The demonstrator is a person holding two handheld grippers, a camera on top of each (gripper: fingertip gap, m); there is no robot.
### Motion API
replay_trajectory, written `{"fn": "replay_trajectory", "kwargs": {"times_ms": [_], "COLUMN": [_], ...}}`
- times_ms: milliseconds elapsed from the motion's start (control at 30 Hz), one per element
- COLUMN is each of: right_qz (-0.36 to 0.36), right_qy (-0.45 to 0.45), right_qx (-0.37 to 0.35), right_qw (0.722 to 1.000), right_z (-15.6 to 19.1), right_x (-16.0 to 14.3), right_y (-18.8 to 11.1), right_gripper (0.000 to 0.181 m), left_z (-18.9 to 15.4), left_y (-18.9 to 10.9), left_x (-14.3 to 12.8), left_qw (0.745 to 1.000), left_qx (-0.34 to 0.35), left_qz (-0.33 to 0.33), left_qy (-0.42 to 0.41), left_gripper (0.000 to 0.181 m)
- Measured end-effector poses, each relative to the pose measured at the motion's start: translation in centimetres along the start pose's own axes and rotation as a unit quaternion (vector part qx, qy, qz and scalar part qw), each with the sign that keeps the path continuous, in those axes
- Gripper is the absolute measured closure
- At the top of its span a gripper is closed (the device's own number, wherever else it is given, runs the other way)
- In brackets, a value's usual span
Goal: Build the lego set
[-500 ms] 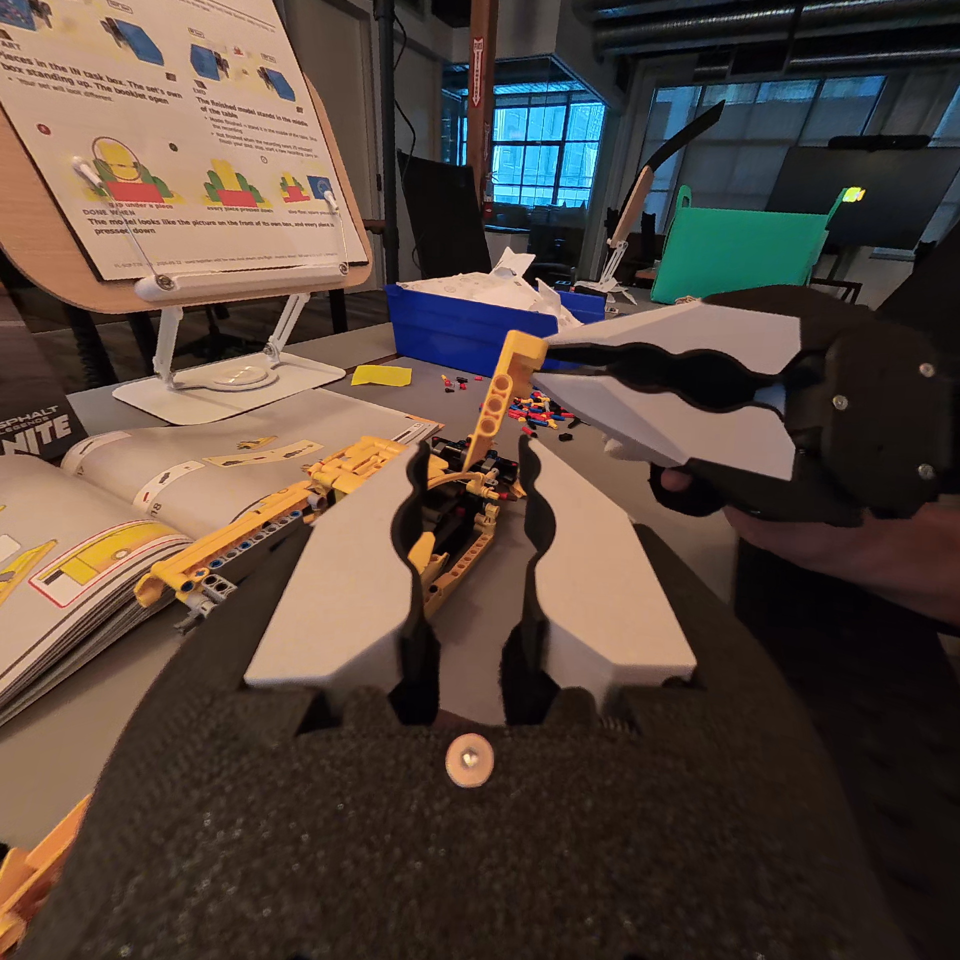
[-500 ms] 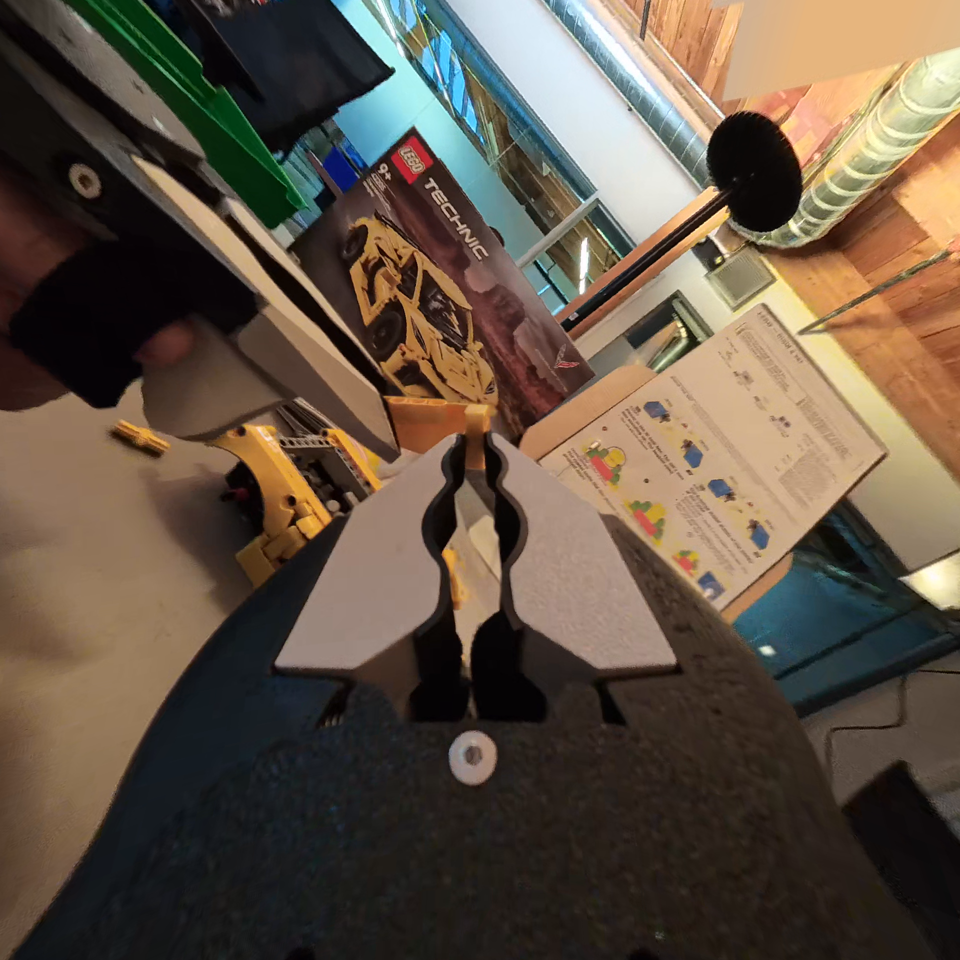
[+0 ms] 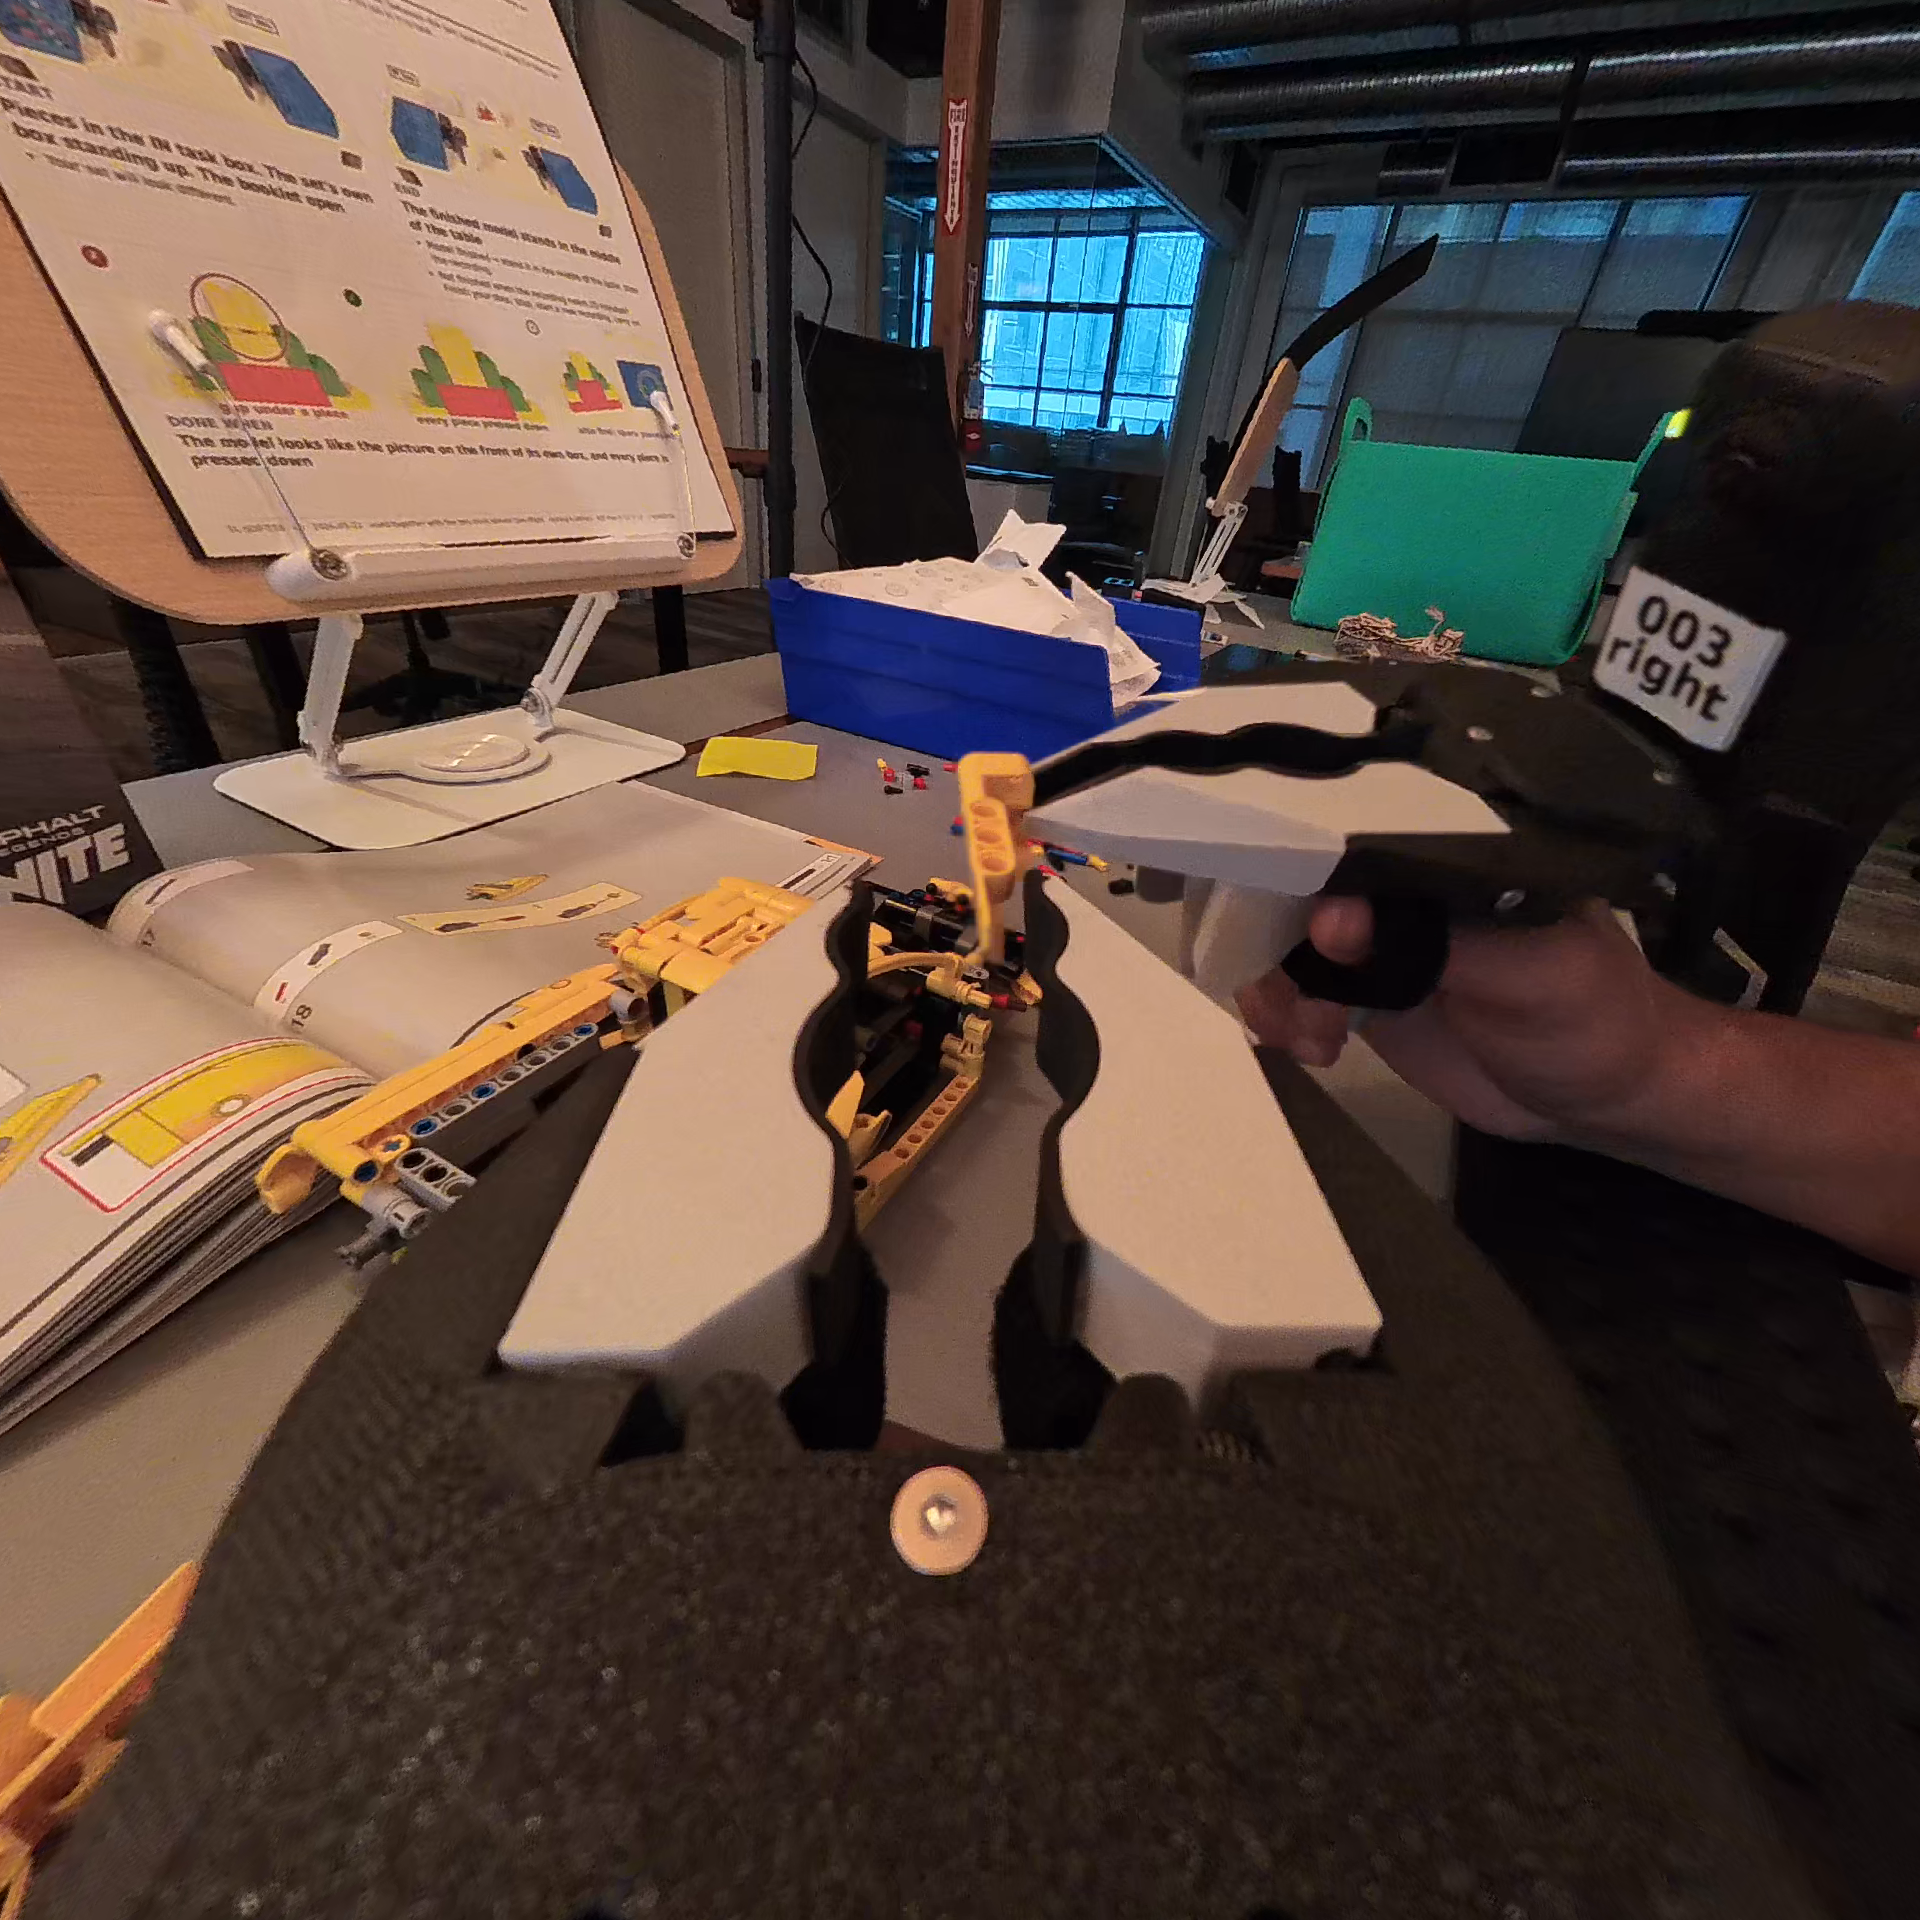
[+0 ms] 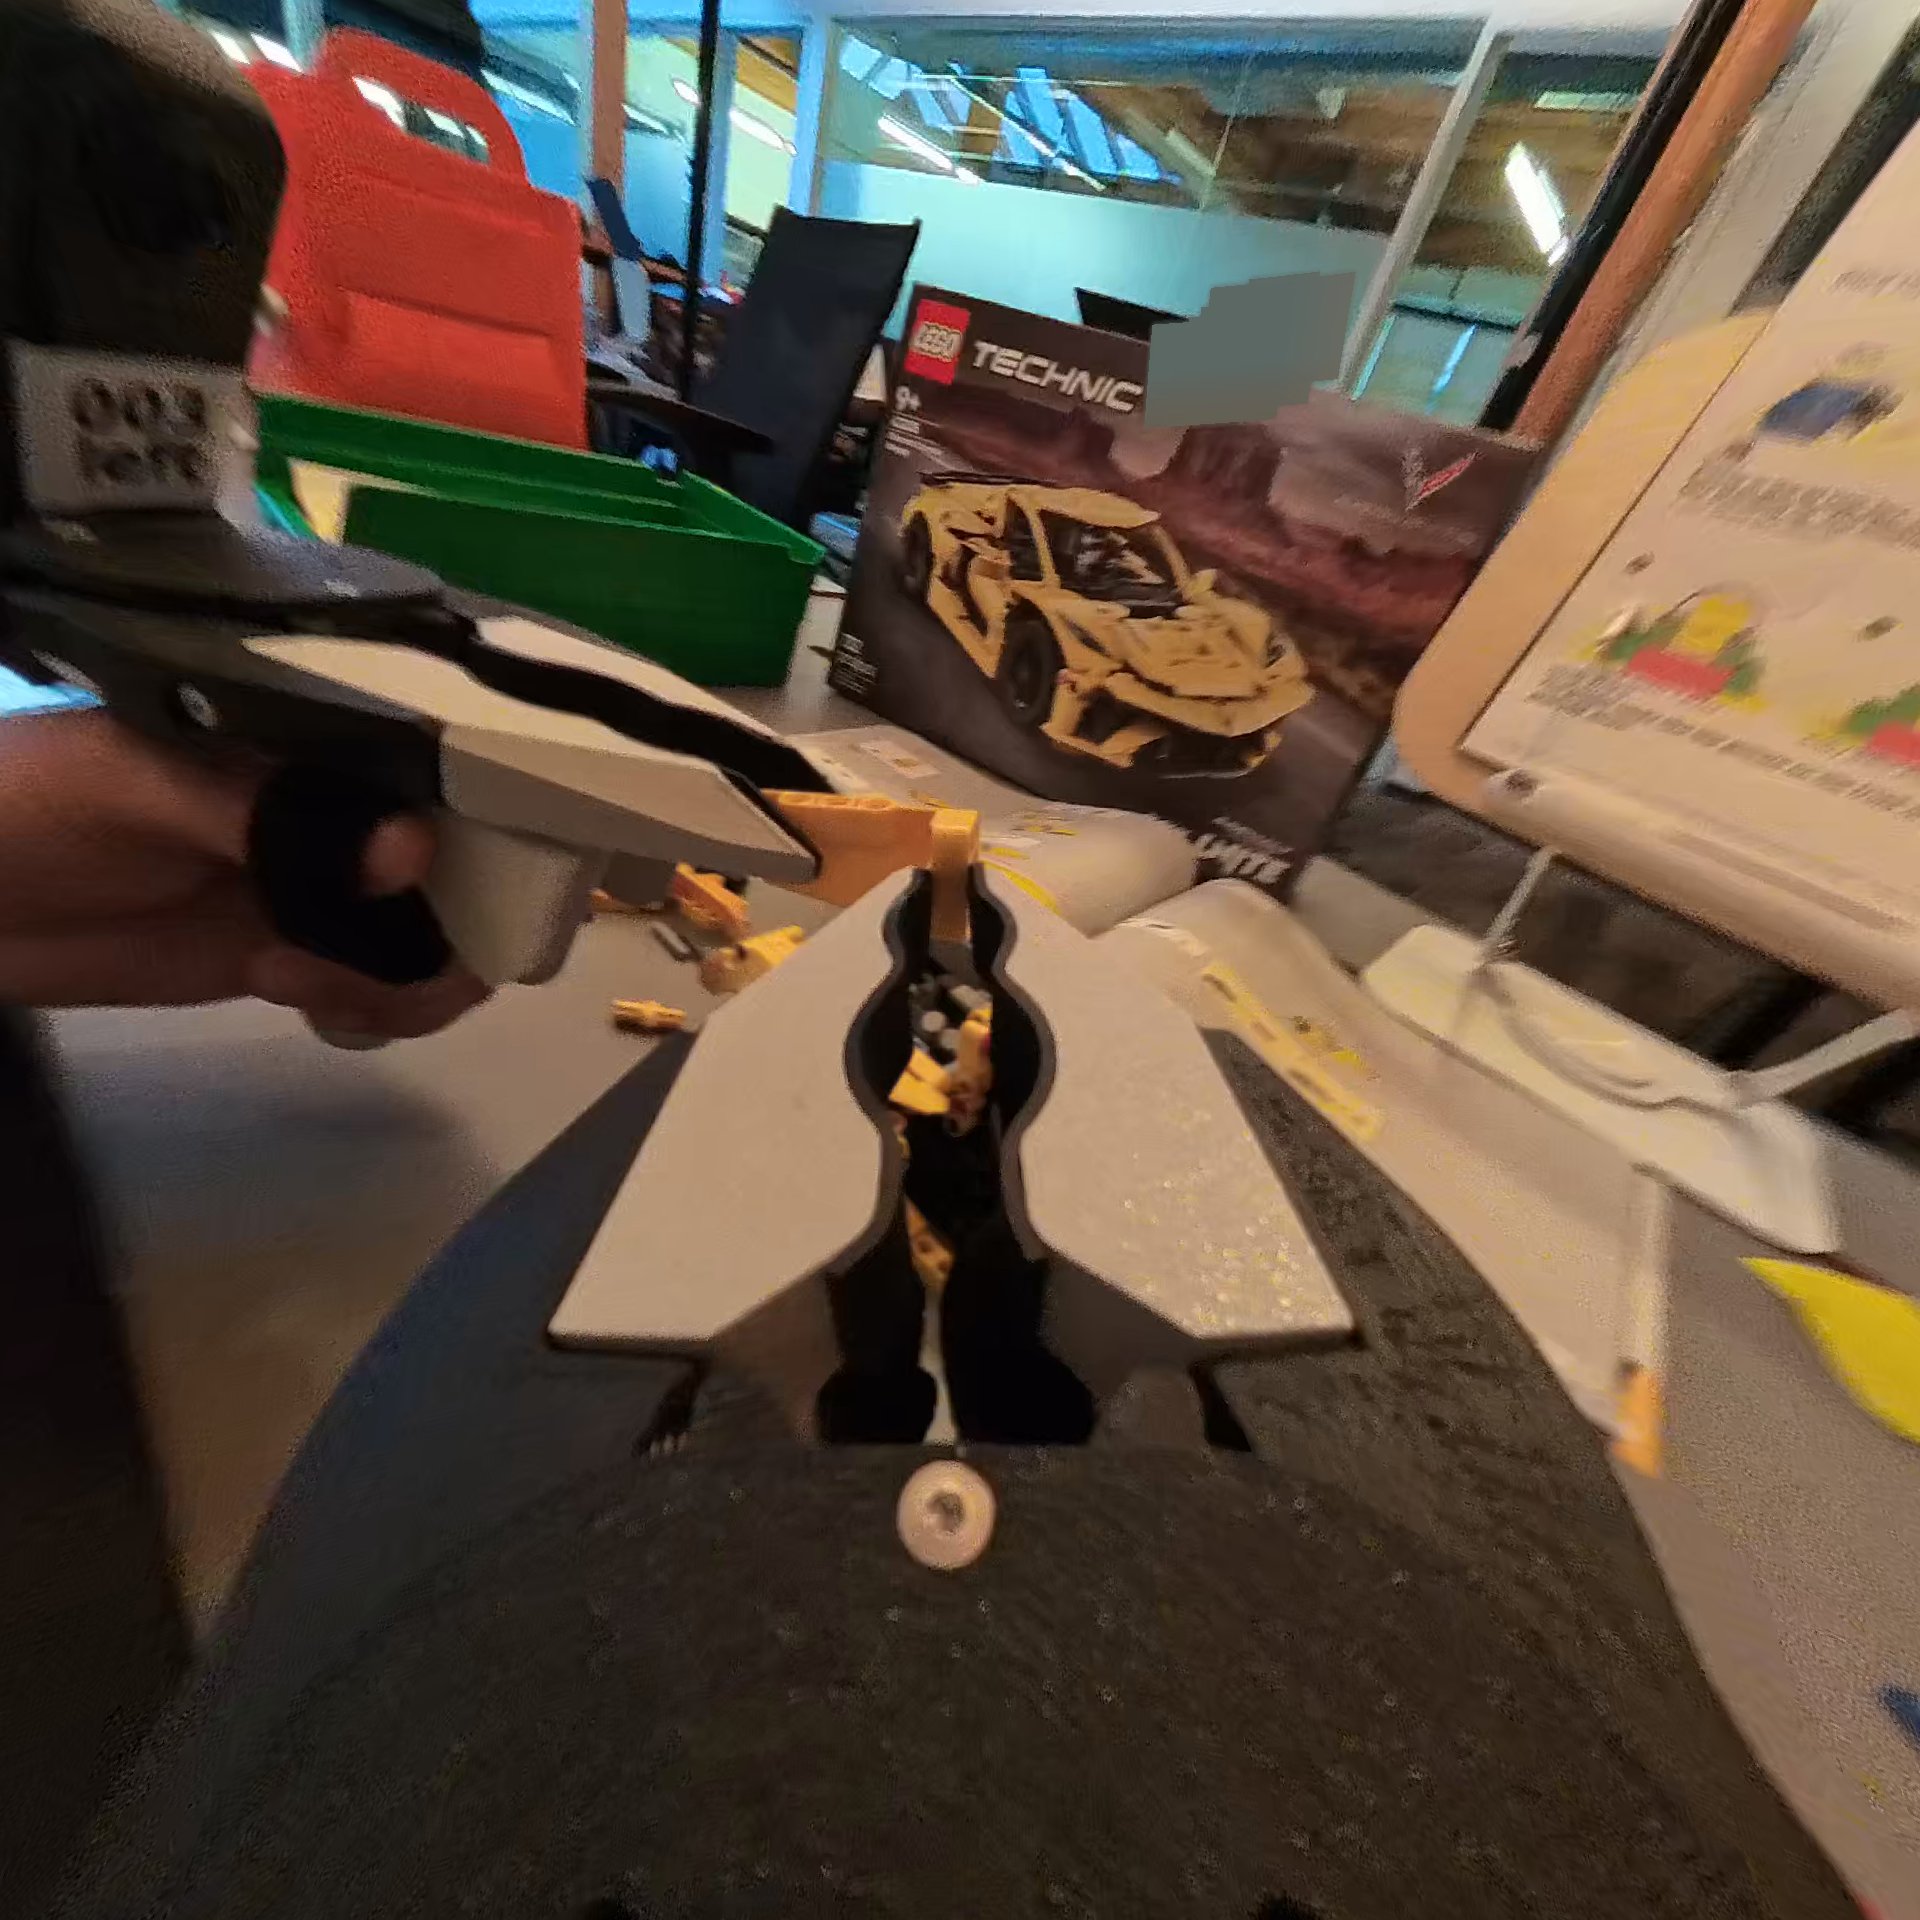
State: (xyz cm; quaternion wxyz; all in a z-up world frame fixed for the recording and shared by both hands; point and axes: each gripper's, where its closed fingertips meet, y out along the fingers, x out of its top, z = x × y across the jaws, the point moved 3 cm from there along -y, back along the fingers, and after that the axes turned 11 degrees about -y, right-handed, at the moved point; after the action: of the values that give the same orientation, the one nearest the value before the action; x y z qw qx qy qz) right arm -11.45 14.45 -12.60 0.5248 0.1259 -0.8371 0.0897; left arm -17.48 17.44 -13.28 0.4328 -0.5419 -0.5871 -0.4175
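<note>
A partly built yellow and black lego car model [image 3: 914,1049] lies on the grey table, just past my left fingertips. My left gripper [image 3: 945,904] is open, its jaws standing either side of the model's near end. My right gripper [image 3: 1034,800] reaches in from the right and is shut on a yellow angled beam [image 3: 992,831], held upright above the model. In the right wrist view my right gripper [image 4: 943,888] pinches that beam [image 4: 951,883]. The left gripper [image 4: 816,821] is at the beam's other arm. The model [image 4: 945,1081] shows between my fingers.
An open instruction booklet [image 3: 312,966] lies left of the model. Behind stand a sheet on a white stand [image 3: 364,312], a blue bin [image 3: 935,675] and small loose pieces [image 3: 904,769]. The set's box [image 4: 1143,623], a green bin [image 4: 582,561] and loose yellow parts [image 4: 727,935] are nearby. My two grippers' fingertips are within a few centimetres of each other.
My right gripper has rolled level and brought the yellow beam from slanted to upright, a little lower over the model. My left gripper has stayed open in place.
</note>
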Motion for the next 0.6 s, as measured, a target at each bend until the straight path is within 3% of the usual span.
{"fn": "replay_trajectory", "kwargs": {"times_ms": [133,600], "right_qz": [0.003,0.033], "right_qy": [0.047,-0.014], "right_qx": [0.025,0.031], "right_qw": [0.999,0.999], "right_z": [0.1,1.3], "right_x": [-0.5,-1.1], "right_y": [0.2,0.7], "right_gripper": [0.176,0.176], "left_z": [0.1,0.3], "left_y": [0.0,0.3], "left_x": [0.0,-1.2], "left_qw": [1.000,0.999], "left_qx": [0.000,0.004], "left_qz": [0.001,0.043], "left_qy": [-0.006,-0.006], "left_gripper": [0.152,0.173]}}
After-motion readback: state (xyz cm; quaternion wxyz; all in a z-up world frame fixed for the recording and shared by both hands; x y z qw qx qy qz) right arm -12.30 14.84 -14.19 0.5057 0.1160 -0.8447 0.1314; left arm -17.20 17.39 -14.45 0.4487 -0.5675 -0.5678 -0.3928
